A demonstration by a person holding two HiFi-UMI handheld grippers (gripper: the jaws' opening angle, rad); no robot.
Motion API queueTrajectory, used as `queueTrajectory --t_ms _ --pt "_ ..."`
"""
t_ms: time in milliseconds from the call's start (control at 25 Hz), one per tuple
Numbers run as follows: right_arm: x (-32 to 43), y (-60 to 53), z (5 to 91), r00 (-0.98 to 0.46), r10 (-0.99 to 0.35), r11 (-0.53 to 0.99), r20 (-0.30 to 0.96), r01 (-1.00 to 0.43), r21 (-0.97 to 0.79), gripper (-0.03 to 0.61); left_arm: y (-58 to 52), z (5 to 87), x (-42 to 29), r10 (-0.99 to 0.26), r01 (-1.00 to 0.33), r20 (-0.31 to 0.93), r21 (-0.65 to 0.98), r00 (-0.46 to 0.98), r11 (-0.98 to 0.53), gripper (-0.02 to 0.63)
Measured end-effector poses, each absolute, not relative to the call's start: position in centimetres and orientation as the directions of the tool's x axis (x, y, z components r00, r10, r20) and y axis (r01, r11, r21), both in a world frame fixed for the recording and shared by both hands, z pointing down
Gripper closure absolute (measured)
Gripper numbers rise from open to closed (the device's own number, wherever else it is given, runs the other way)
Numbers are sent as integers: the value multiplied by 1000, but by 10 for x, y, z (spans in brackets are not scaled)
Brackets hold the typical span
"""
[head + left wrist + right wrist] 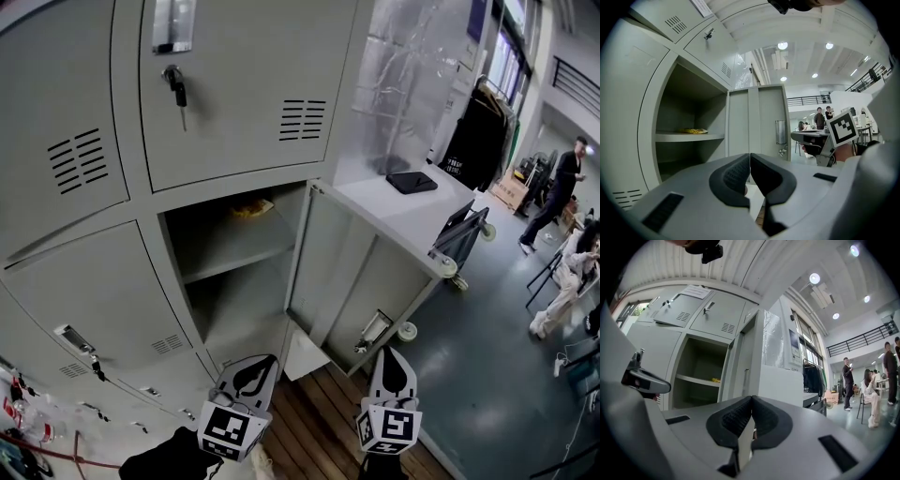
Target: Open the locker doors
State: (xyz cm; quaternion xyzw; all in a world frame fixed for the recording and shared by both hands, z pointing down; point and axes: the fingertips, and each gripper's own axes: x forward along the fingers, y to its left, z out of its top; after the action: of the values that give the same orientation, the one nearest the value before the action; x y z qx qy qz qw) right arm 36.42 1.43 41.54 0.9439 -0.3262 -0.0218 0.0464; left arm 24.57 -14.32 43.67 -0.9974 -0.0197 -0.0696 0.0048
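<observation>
**Grippers.** The left gripper (259,367) is clenched, pads meeting, with nothing between them. The right gripper (390,367) is likewise clenched and empty.

**Step in hand.** One door is done, and the likely next target is another closed one.
- Release the jaws before the approach. Clenched as they are, they cannot take a latch.
- The closed lower grey steel door (103,300) lies up and to the left of the left gripper. Its small metal latch handle (73,337) is the point to grasp.
- Take the handle squarely and draw it along the hinge arc, not straight back.
- Keep the right gripper clear of the open door's swing.

**Condition of the lockers.**
- The grey sheet-steel locker bank (141,202) stands directly ahead of both grippers.
- The open grey steel door (347,272) is swung wide, ahead of the right gripper.
- Its compartment, ahead of the left gripper, shows a bare steel shelf (234,246) carrying a small yellow object (251,208).
- Above, the vented upper door (244,122) is shut, with a dark key (176,89) hanging in its lock.
</observation>
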Motion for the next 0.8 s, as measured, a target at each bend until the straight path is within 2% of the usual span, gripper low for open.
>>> queueTrajectory --t_ms 400,800 --pt "373 18 416 787 -616 -783 -5 -612 116 566 -142 438 253 33 35 132 -12 991 -999 589" --pt "333 6 400 746 -666 -743 -26 -659 116 566 -149 421 223 -14 -11 100 -30 995 -999 589"
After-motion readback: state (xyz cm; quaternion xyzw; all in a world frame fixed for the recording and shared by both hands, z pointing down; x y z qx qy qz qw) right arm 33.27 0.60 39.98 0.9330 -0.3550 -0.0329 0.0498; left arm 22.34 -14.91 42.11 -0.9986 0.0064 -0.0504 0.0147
